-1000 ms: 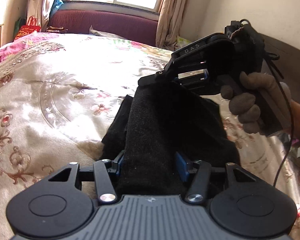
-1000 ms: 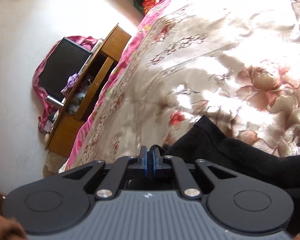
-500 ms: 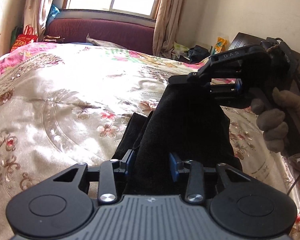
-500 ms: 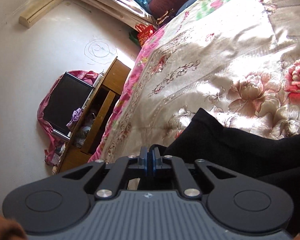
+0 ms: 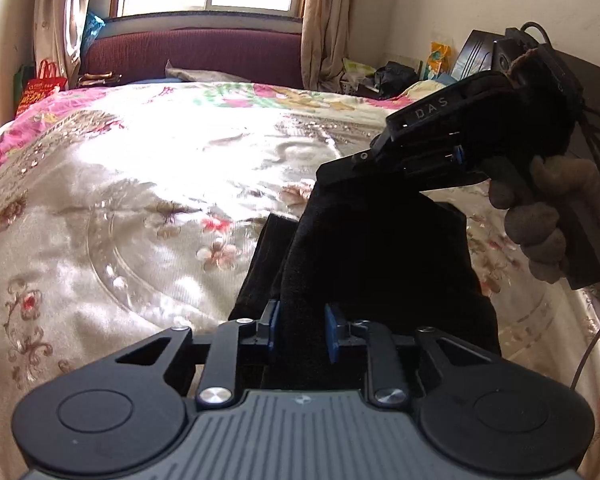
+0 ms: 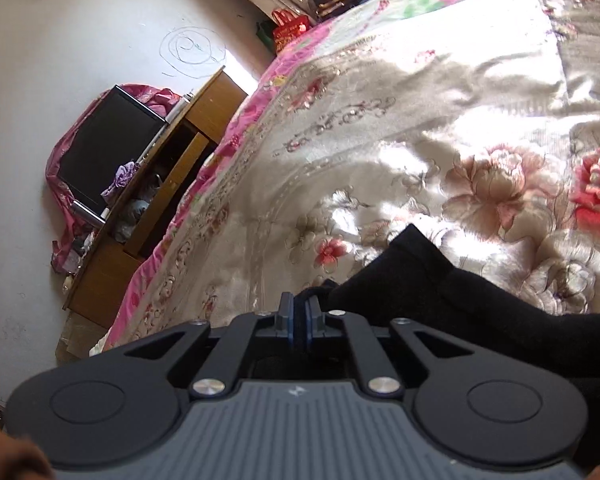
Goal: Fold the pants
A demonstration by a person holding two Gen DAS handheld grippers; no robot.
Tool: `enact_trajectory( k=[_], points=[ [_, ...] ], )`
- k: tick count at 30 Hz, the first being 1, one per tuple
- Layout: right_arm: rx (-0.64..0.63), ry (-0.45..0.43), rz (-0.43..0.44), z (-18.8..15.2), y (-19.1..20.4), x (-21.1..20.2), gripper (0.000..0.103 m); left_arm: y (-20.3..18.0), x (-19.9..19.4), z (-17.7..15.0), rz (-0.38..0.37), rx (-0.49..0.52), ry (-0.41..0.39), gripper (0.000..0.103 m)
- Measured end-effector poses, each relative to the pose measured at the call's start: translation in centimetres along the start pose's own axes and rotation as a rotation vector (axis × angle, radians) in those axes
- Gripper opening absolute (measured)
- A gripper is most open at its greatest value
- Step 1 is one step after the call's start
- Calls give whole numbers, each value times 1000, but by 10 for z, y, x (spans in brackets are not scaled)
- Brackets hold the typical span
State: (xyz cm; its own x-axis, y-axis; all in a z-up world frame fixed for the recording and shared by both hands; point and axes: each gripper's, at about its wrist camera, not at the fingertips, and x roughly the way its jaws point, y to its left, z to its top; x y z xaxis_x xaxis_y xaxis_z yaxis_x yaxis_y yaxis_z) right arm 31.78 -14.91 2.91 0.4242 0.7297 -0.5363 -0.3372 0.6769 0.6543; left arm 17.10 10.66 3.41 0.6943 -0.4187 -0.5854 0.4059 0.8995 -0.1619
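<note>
The black pants (image 5: pixel 376 256) hang as a dark bundle between the two grippers above the floral bedspread (image 5: pixel 140 184). My left gripper (image 5: pixel 300 330) is shut on a thick fold of the pants between its blue pads. My right gripper (image 6: pixel 299 320) is shut tight on an edge of the pants (image 6: pixel 480 300), which trail off to the right. In the left wrist view the right gripper (image 5: pixel 440 152) shows at upper right, held in a gloved hand and lifting the cloth. The lower end of the pants rests on the bed.
A dark red headboard (image 5: pixel 196 54) and a window stand at the far end of the bed. A wooden cabinet (image 6: pixel 148 216) with a dark screen (image 6: pixel 104 148) stands by the bed's pink edge. Clutter and a dark case (image 5: pixel 480 52) sit at the far right corner.
Both grippers have risen with the pants, lifting them higher off the bed. The left gripper's pads have closed in further on the fold. The right gripper stays clamped.
</note>
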Motion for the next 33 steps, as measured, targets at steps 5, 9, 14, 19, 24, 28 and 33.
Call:
enact_trajectory(
  k=[5,9,14,19,24,28,33],
  points=[
    [-5,-135,8,11,10,-40,6,-3,0,29,1,89,-73,38],
    [49,-170,-63,18,-15,-7,6,7,43,29,72,94,6,38],
    [91,-34,-122,-8,-48,76,7,22,58,-5,144,55,56,45],
    [180,-124,-42,11,-54,33,19,30,34,6,138,24,22,60],
    [74,-272,-104,9,-33,-37,20,13,12,13,216,98,-35,60],
    [-46,-151,-58,-15,-11,-22,28,-1,16,14,203,130,-58,65],
    [86,-59,-169,-32,-54,25,6,2,58,-6,230,163,96,68]
  ],
)
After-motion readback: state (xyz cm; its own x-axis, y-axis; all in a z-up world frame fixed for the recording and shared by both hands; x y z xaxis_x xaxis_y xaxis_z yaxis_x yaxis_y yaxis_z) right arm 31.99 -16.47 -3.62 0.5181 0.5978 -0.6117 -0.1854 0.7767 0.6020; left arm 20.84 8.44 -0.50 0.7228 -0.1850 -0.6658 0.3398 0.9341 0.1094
